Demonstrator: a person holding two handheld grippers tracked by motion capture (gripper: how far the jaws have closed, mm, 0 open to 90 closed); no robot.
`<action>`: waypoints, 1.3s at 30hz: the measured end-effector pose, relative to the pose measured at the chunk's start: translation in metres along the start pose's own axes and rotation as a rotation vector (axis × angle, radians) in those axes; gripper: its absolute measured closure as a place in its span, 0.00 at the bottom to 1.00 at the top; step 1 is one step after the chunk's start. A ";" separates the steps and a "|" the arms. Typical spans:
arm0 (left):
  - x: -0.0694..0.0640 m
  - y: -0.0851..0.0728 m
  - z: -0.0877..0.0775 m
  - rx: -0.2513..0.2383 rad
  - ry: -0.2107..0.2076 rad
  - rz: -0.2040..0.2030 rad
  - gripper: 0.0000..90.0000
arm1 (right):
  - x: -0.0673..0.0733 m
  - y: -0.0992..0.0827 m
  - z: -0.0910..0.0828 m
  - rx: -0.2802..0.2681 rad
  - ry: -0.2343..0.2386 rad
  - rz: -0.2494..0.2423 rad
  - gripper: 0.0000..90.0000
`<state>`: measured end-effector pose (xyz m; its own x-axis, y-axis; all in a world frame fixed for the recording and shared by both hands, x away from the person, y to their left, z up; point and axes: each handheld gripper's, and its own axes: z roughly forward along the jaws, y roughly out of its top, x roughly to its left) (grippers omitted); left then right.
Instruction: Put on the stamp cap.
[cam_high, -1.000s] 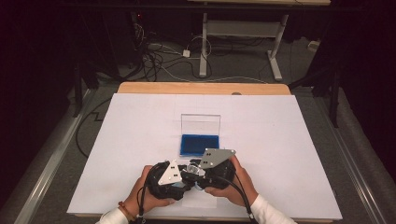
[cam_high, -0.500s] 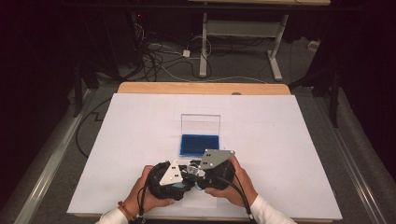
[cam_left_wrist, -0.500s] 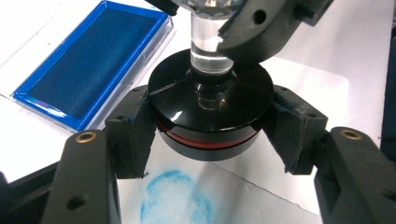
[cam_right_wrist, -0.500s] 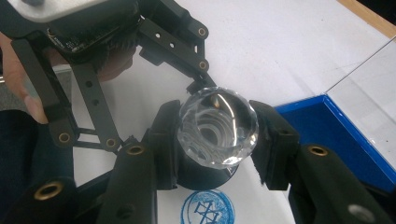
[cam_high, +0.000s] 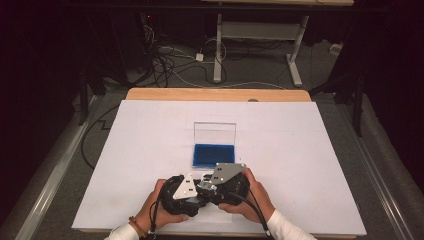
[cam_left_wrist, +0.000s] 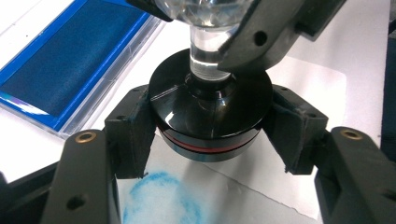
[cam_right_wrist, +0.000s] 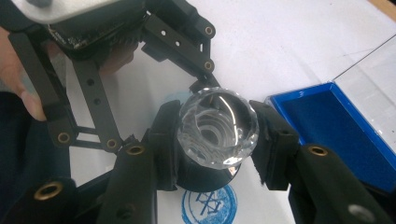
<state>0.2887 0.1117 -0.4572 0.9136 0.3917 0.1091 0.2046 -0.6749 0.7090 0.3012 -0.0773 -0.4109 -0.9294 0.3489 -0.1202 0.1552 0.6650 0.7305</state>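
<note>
Both claws grip the stamp (cam_left_wrist: 212, 112) above its blue print (cam_right_wrist: 209, 205)

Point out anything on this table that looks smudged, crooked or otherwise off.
One blue print on the paper near the stamp is smeared and faint, a blurry ring. Another print is crisp. The ink pad sits square, lid upright. Nothing is spilled.

Nothing moved — hands, stamp (cam_left_wrist: 210, 116) unchanged.

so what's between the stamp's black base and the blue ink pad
In the left gripper view, only bare white paper lies between the stamp and the ink pad; the left gripper's pad flanks the base.
</note>
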 end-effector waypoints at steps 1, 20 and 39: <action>0.001 -0.001 0.001 0.000 -0.009 -0.008 0.40 | 0.000 -0.001 0.001 -0.003 0.000 0.004 0.63; 0.005 0.000 0.000 -0.037 -0.005 0.019 0.39 | -0.002 0.000 -0.003 -0.020 -0.021 -0.002 0.63; 0.006 -0.003 0.005 -0.047 -0.015 0.015 0.39 | -0.005 -0.002 -0.001 -0.030 -0.016 0.021 0.63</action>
<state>0.2951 0.1130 -0.4619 0.9217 0.3721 0.1094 0.1748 -0.6504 0.7392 0.3051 -0.0807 -0.4111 -0.9206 0.3731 -0.1156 0.1639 0.6377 0.7526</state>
